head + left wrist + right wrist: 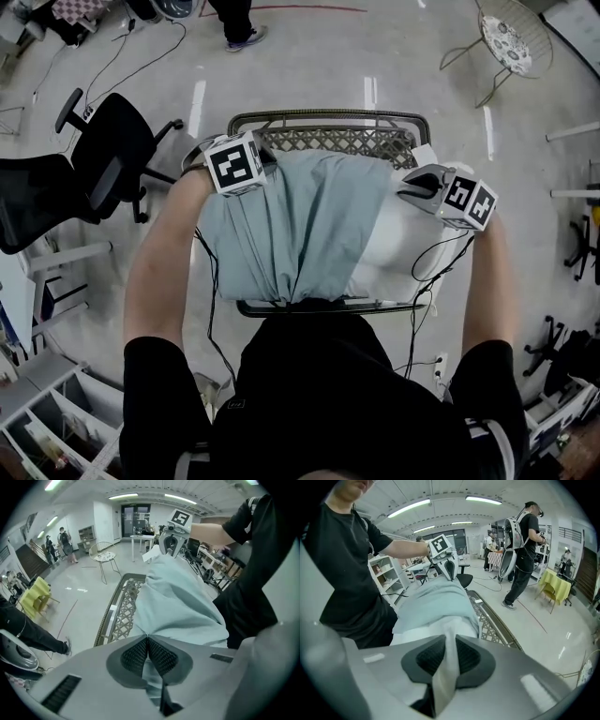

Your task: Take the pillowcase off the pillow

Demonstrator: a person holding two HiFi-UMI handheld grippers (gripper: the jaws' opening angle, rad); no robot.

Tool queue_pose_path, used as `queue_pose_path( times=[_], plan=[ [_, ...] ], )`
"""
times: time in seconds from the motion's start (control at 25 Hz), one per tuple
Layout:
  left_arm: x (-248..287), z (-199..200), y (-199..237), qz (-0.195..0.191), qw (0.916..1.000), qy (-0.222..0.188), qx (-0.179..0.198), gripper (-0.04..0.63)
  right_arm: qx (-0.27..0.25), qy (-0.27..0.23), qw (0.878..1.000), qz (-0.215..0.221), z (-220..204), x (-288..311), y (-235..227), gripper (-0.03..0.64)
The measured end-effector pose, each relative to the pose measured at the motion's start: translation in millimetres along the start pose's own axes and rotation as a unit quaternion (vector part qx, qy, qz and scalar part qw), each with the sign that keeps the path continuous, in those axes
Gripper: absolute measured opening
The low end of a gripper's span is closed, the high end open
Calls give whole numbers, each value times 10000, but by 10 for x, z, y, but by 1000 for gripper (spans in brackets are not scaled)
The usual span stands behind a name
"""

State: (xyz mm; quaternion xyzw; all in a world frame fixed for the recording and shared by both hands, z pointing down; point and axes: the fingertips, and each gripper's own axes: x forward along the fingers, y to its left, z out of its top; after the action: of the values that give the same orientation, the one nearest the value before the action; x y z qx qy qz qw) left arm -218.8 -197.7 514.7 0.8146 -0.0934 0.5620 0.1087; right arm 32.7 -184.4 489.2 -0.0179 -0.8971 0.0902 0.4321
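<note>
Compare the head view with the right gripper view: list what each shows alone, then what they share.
Head view only: the marker cube on the right gripper. Right gripper view only: that gripper's jaws shut on the white pillow, a yellow chair, ceiling lights. Both: the pale blue pillowcase, the left gripper, the lattice table.

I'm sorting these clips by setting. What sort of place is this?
Probably an open lab or office workspace, not a home: a black office chair on a polished floor, ceiling strip lights, and a person wearing a backpack rig nearby.
</note>
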Motion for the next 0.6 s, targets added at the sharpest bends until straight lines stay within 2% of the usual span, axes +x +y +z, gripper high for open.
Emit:
queue_pose_path(
  times=[0.16, 0.24, 0.32, 0.4, 0.48, 0.52, 0.6],
  plan=[
    [-129, -280, 78, 142, 9997, 172, -121, 6, 48, -21, 10000, 82, -34, -11, -14, 63],
    [-224, -458, 108, 159, 9992, 169, -338, 6, 86, -55, 9999, 96, -49, -16, -27, 61],
    [-295, -549, 105, 104, 9980, -65, -619, 6, 102, -71, 9999, 98, -55, -12, -46, 61],
    [-329, -523, 100, 99, 9950, -482, -864, 6, 74, 0, 10000, 61, -68, 9, -80, 61],
    [-344, -504, 164, 285, 9905, -801, -1079, 9, -6, 100, 9999, -9, -62, 39, -126, 61],
    [-338, -543, 225, 430, 9886, -824, -1184, 33, -48, 138, 9999, -44, -53, 56, -153, 61],
    [-280, -686, 348, 639, 9859, -690, -1382, 169, -77, 185, 9998, -85, -60, 99, -212, 63]
  ],
)
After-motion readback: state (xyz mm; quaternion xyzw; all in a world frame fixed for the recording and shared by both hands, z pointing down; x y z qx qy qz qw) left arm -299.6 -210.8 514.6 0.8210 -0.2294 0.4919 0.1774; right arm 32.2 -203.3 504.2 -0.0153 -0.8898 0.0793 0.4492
